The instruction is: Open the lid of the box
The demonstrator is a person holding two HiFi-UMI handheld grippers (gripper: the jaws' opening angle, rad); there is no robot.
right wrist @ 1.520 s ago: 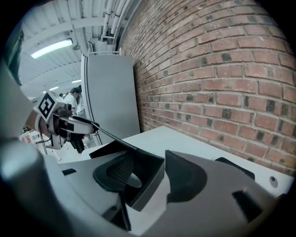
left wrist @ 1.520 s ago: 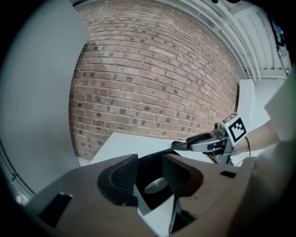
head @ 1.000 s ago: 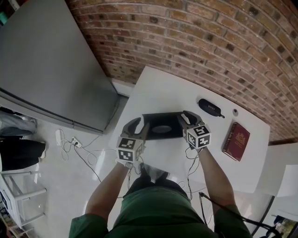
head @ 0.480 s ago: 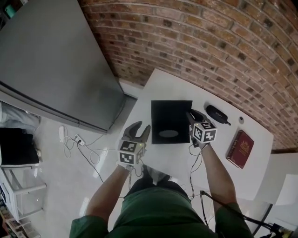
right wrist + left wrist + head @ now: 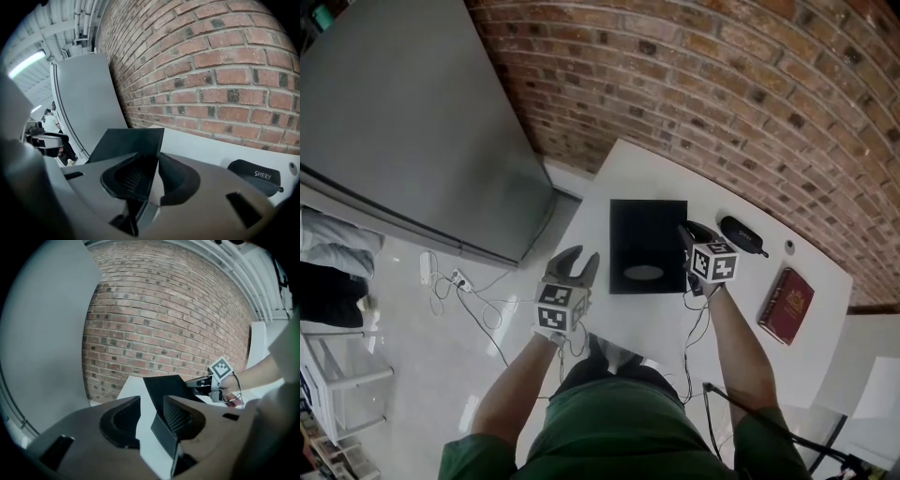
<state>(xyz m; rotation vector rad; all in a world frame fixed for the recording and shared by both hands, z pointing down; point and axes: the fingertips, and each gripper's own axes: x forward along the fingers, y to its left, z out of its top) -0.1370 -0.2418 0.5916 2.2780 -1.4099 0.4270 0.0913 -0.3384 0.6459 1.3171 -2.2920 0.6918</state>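
A brick wall (image 5: 722, 84) runs along the far side, and a big grey panel (image 5: 403, 122) stands at the left. The white desk (image 5: 661, 173) is set against the wall. Left of its centre sits the black box (image 5: 647, 246) with its lid (image 5: 164, 390) lifted. The left gripper view shows the lid tilted up off the desk. The head view flattens it into a plain black square with a pale oval (image 5: 643, 273) close to its near edge.

The right hand-held gripper (image 5: 687, 232), whose jaws have just been closing, pinches the lid's right edge. Its own view shows the thin panel running between its jaws. The left hand-held gripper (image 5: 581, 255) hangs at the desk's near left edge, just beside the box, with its jaws spread and nothing gripped. Each carries a cube (image 5: 713, 263) of black-and-white square markers.

Far to the right lies a red book (image 5: 787, 305) with a gold emblem, its print too small to read. Between book and box lies a black case (image 5: 255, 178). Only the right gripper view lets its white word "SHERY" be read.
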